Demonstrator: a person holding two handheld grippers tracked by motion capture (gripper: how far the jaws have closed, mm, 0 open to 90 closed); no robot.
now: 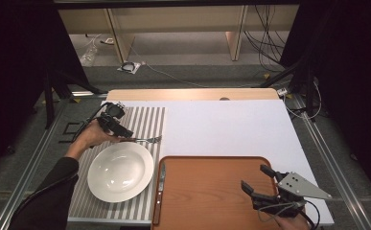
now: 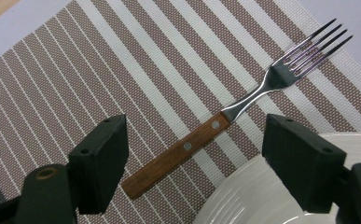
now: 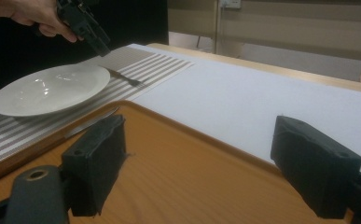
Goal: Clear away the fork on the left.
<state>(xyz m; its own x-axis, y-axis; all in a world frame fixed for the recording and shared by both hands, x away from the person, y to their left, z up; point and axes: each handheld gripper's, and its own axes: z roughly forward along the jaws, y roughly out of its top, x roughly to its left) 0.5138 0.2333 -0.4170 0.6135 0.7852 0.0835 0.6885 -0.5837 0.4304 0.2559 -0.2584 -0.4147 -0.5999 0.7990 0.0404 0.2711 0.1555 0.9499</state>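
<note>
High view first: the left gripper (image 1: 125, 134) hangs over the far part of the striped placemat (image 1: 147, 117), right above the handle end of a fork (image 1: 147, 140) that lies on the mat just beyond the far rim of the white plate (image 1: 121, 171). At the near right, the right gripper (image 1: 259, 179) sits over the orange tray (image 1: 207, 191), jaws spread and holding nothing. A knife (image 1: 159, 194) lies along the tray's left edge.

Left gripper view: the fork (image 2: 225, 121) lies flat on the placemat (image 2: 122, 70), wooden handle toward the camera, tines pointing away to the far right. Both jaws stand wide apart on either side of the handle; they look clear of it, though their height above the mat is hard to judge. The plate (image 2: 262, 196) rim shows beside the right-hand jaw.

Right gripper view: the jaws gape wide over the bare tray (image 3: 192, 168). Farther left, the left gripper (image 3: 96, 39) points down at the fork (image 3: 122, 77) beside the plate (image 3: 47, 88), and the knife (image 3: 89, 123) rests at the tray's edge.
</note>
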